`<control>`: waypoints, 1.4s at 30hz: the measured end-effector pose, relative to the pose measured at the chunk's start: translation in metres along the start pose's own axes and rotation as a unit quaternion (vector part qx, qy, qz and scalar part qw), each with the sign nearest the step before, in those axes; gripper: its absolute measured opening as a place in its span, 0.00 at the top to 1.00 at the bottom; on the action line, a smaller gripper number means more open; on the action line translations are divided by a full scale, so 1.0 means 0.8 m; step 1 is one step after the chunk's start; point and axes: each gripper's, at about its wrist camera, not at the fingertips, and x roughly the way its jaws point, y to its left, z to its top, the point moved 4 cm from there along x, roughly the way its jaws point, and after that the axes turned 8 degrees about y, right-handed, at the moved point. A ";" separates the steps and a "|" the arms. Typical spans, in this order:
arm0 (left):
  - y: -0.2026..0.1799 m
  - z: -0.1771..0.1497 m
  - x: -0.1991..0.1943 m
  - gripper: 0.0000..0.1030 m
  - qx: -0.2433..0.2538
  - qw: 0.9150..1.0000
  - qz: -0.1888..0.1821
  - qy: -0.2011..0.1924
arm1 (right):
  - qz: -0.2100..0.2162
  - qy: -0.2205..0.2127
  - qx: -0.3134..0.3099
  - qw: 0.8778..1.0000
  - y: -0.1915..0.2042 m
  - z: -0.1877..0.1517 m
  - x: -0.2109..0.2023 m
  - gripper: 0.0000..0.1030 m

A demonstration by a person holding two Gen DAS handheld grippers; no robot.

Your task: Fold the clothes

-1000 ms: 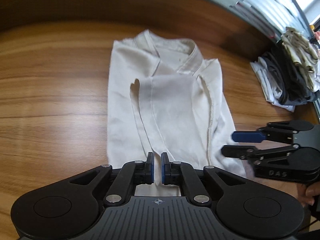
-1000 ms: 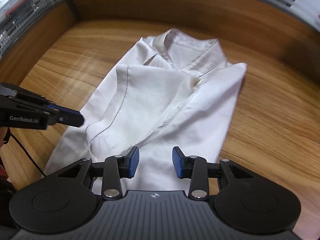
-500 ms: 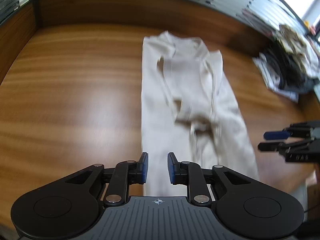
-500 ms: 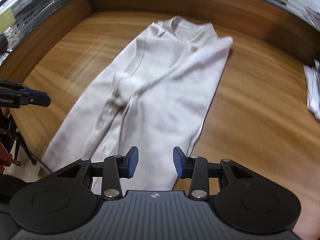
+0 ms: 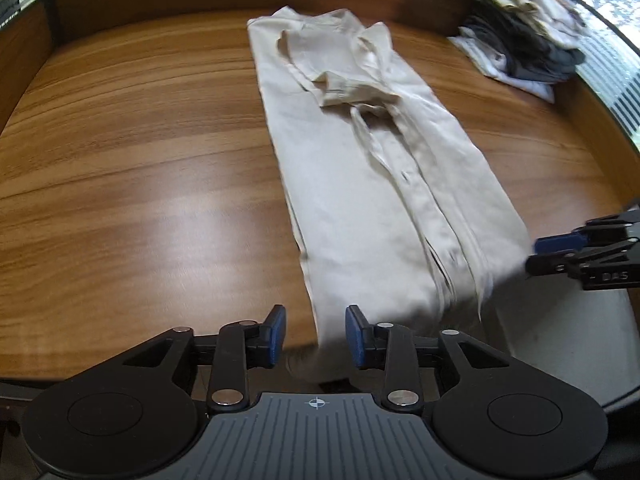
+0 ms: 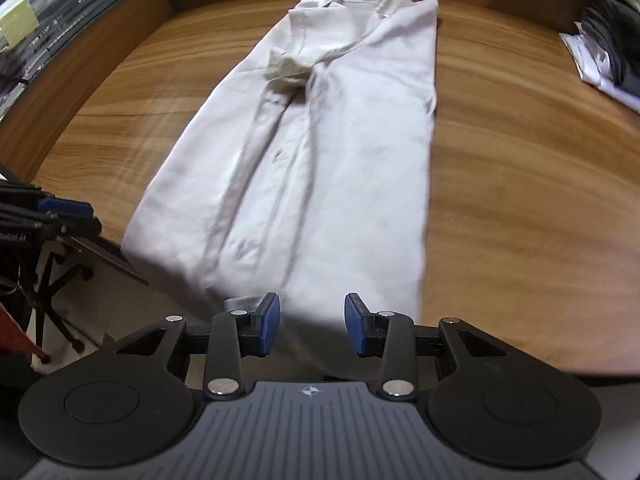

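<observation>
While the shirt (image 5: 372, 184) lies lengthwise on the wooden table (image 5: 132, 168), it runs from its collar at top centre down to the bottom edge of the left wrist frame, its sleeves folded in over the middle and bunched in the upper part. Its hem hangs over the near table edge. The left gripper (image 5: 315, 334) sits at bottom centre over the hem's left corner; its jaws have just been opening and stand partly apart, the pads pressing on nothing. In the right wrist view, the right gripper (image 6: 312, 322) sits at bottom centre, jaws partly apart, with the hem showing in the gap but unpinched. A clothes pile (image 5: 524, 52) lies at upper right of the left view.
</observation>
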 end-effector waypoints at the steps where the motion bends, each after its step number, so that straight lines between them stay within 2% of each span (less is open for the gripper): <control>1: -0.001 -0.008 0.002 0.57 0.001 1.000 -0.004 -0.001 | -0.001 -0.002 0.002 1.000 0.007 -0.005 0.004 0.60; 8: -0.007 -0.055 0.041 0.53 0.045 0.999 -0.012 0.004 | -0.035 -0.031 0.002 0.999 0.014 -0.054 0.012 0.60; 10: -0.006 -0.064 0.054 0.45 0.067 0.998 -0.010 -0.006 | -0.046 -0.030 0.006 0.998 0.004 -0.074 0.015 0.58; 15: 0.005 -0.076 0.085 0.39 0.114 0.993 -0.010 -0.024 | -0.071 -0.029 0.000 0.997 -0.042 -0.113 0.033 0.43; 17: 0.008 -0.074 0.100 0.38 0.127 0.991 -0.010 -0.029 | -0.060 -0.033 -0.017 0.997 -0.055 -0.116 0.044 0.42; 20: 0.009 -0.073 0.126 0.40 0.134 0.990 -0.026 -0.018 | -0.037 -0.035 -0.047 0.998 -0.066 -0.110 0.069 0.41; 23: 0.005 -0.075 0.148 0.40 0.144 0.989 -0.028 -0.021 | -0.018 -0.066 -0.060 0.996 -0.074 -0.104 0.090 0.31; 28: 0.006 -0.070 0.172 0.38 0.136 0.989 -0.051 -0.040 | 0.022 -0.105 -0.075 0.991 -0.077 -0.103 0.118 0.29; 32: -0.001 -0.067 0.191 0.38 0.175 0.981 -0.069 -0.038 | 0.049 -0.110 -0.092 0.988 -0.075 -0.102 0.137 0.30; 34: -0.006 -0.068 0.198 0.41 0.192 0.978 -0.079 -0.033 | 0.071 -0.103 -0.100 0.987 -0.072 -0.101 0.146 0.35; 35: -0.009 -0.070 0.200 0.41 0.199 0.976 -0.084 -0.027 | 0.085 -0.092 -0.103 0.987 -0.071 -0.099 0.151 0.47; 36: -0.011 -0.072 0.201 0.50 0.206 0.974 -0.091 -0.018 | 0.099 -0.081 -0.106 0.986 -0.070 -0.097 0.155 0.62; 37: -0.013 -0.076 0.200 0.64 0.209 0.973 -0.099 -0.008 | 0.113 -0.068 -0.104 0.986 -0.069 -0.098 0.158 0.70; 38: -0.014 -0.080 0.197 0.71 0.211 0.972 -0.107 0.002 | 0.128 -0.055 -0.097 0.985 -0.068 -0.098 0.159 0.84; 39: -0.015 -0.083 0.191 0.79 0.211 0.970 -0.116 0.010 | 0.145 -0.045 -0.089 0.984 -0.067 -0.098 0.156 0.90; 40: -0.016 -0.087 0.183 0.85 0.212 0.969 -0.125 0.017 | 0.159 -0.038 -0.083 0.983 -0.065 -0.101 0.151 0.91; 42: -0.019 -0.093 0.165 0.90 0.214 0.966 -0.143 0.030 | 0.186 -0.026 -0.069 0.980 -0.060 -0.104 0.134 0.96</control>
